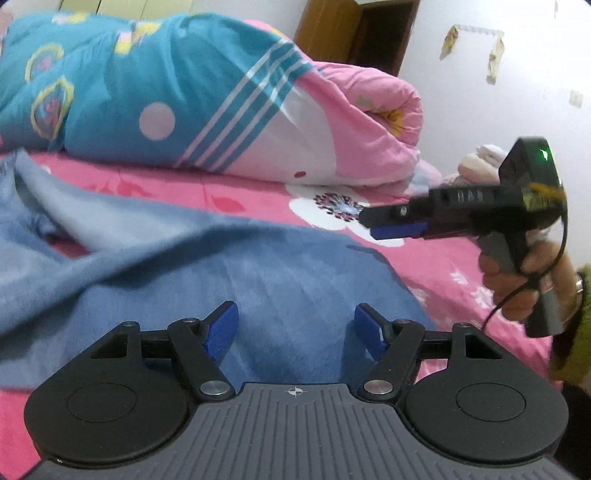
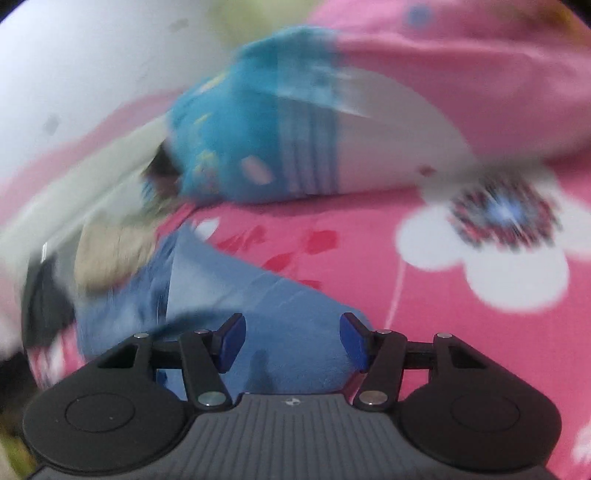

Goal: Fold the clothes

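Observation:
A light blue garment [image 1: 258,266] lies crumpled on the pink flowered bedsheet [image 1: 229,192], with folds rising toward the left. My left gripper [image 1: 295,328] hovers low over its near part, open, with nothing between the blue pads. At the right, a person's hand [image 1: 517,288] holds my right gripper [image 1: 373,225] above the sheet beside the garment's edge. The right wrist view is blurred. In it my right gripper [image 2: 291,339] is open over a corner of the blue garment [image 2: 280,295]; the cloth lies below the pads, not pinched.
A rolled quilt [image 1: 184,92] in teal, white and pink lies along the back of the bed, also seen as the quilt [image 2: 258,147]. Plush toys [image 1: 476,162] sit by the white wall at the right. A wooden door [image 1: 332,29] stands behind.

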`<state>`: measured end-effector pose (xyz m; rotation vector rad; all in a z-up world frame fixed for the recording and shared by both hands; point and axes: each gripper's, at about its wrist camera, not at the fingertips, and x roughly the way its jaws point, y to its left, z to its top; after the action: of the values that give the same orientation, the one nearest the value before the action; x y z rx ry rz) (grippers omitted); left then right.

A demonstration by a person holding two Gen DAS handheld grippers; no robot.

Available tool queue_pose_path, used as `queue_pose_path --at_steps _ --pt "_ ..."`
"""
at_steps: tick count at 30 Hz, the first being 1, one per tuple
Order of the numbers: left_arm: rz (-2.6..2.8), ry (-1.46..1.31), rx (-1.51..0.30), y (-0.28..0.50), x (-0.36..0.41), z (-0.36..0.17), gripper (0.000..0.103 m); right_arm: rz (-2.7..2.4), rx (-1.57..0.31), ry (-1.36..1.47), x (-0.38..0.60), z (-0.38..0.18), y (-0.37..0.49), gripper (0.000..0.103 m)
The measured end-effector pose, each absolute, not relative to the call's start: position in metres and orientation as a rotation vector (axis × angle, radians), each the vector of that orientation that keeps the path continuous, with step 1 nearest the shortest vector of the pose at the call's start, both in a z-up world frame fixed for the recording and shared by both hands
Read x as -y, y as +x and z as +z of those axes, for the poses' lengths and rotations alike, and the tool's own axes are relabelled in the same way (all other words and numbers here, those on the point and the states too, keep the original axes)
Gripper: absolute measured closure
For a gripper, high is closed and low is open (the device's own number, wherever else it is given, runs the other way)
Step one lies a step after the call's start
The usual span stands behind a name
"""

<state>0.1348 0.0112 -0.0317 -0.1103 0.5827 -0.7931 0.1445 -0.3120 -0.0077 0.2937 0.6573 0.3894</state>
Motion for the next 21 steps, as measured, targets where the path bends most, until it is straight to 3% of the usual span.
queue_pose_path --at_steps 2,4,5,8,9,10,19,21 --pt "-0.818 -0.163 -0.583 0.135 -0.017 -0.032 0.033 0.416 -0.659 0.223 0.304 -0.011 0.147 0.045" --pt "-0.843 -0.211 -0.576 0.136 -0.022 -0.031 0.033 0.471 -0.673 0.202 0.3 -0.015 0.147 0.061" --pt "-0.853 -0.232 -0.57 0.137 -0.023 -0.03 0.033 0.501 -0.68 0.198 0.298 -0.016 0.146 0.077" --pt "-0.873 -0.304 -0.56 0.142 -0.027 -0.028 0.033 0.588 -0.7 0.159 0.286 -0.018 0.132 0.083" --pt "-0.872 -0.319 -0.553 0.143 -0.028 -0.028 0.033 0.616 -0.714 0.139 0.281 -0.019 0.127 0.096" --pt "-0.87 -0.33 -0.54 0.143 -0.029 -0.027 0.033 0.649 -0.73 0.128 0.276 -0.02 0.122 0.098" --pt "-0.835 -0.327 -0.555 0.149 -0.027 -0.032 0.033 0.597 -0.628 0.025 0.269 0.006 0.116 0.094" --pt "-0.842 -0.323 -0.546 0.148 -0.029 -0.032 0.033 0.533 -0.64 0.053 0.284 0.007 0.14 0.074"
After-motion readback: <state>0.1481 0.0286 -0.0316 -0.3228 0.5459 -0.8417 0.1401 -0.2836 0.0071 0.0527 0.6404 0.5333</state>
